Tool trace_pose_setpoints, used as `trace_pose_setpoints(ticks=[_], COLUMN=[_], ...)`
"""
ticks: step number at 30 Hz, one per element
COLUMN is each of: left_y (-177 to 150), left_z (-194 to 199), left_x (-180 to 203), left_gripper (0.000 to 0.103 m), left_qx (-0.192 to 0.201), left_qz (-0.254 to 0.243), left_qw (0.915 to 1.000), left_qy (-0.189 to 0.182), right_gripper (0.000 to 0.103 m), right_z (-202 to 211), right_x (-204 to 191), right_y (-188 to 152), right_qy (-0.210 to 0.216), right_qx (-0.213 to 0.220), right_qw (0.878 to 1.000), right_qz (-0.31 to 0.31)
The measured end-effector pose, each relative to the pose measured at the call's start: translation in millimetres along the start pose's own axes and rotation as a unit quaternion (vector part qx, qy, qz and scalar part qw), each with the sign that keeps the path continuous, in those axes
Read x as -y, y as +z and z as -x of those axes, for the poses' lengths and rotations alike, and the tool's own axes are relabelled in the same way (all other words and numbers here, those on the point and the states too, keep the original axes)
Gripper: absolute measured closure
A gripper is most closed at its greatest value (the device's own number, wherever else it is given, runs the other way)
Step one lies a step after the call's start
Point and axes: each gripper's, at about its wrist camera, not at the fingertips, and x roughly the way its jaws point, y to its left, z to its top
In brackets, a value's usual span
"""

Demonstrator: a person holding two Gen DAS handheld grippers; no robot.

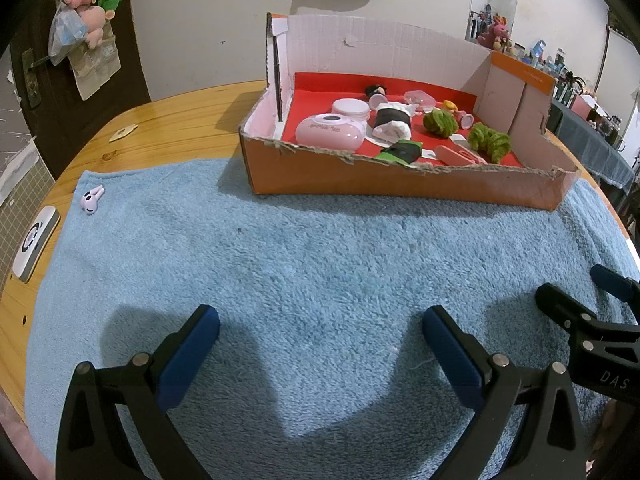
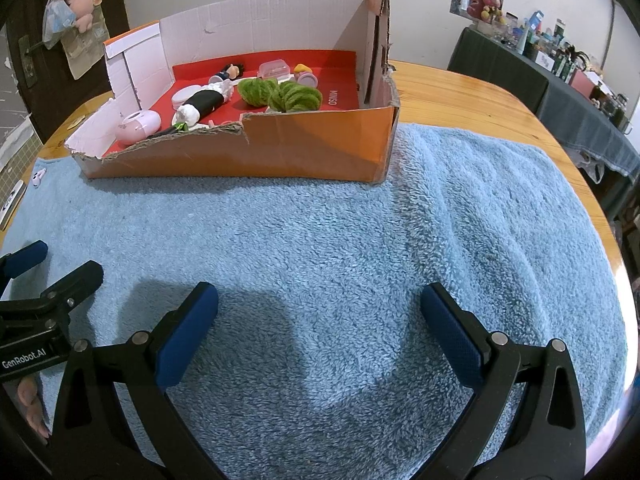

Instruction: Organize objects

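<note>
Earbud (image 1: 91, 199) was the only loose thing I could see on the towel (image 1: 320, 260), way out at its far left corner, well apart from the box (image 1: 400, 184) where everything else already sat: pink case (image 1: 330, 131), green yarn balls (image 1: 490, 141), the little figures. So my read was that the earbud was the step in hand, and the job was nearly done.

Left claw (image 1: 320, 344) was spread wide over bare towel, pinching nothing. Right claw (image 2: 320, 320) was the same, spread and empty, hovering just beside the left one. Both sat near the front edge of the towel, nowhere close to the earbud.

How I'd have done it: left claw takes it, since it's on that side. The earbud is tiny and smooth and lying in fluffy pile, so I figured I'd come in low, straddle the bulb end rather than the stem, and close slowly so it didn't squirt out sideways. Grabbing towel fibers along with it seemed like a real risk, so lift gently and check the towel isn't coming up too.

For the drop, the box's near wall is torn lower toward the left, so that looked like the easy way in, setting it on open red floor near the pink case. A white gadget (image 1: 35, 244) lay on the tabletop (image 1: 168, 120) past the towel edge; couldn't tell if it counted.
</note>
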Motion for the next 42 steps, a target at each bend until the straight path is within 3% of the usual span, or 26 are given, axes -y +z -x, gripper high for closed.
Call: trace_pose_setpoints(ticks=[42], left_y=[-0.1], left_z=[-0.8], left_x=[0.0], left_gripper=[0.0], left_qx=[0.002], left_qz=[0.003], left_qw=[1.0], left_qy=[0.003], right_gripper=[0.0], right_z=[1.1], right_x=[0.5], right_y=[-0.7], right_qy=[0.0], right_qx=[0.0], right_qw=[1.0], right_qz=[0.0])
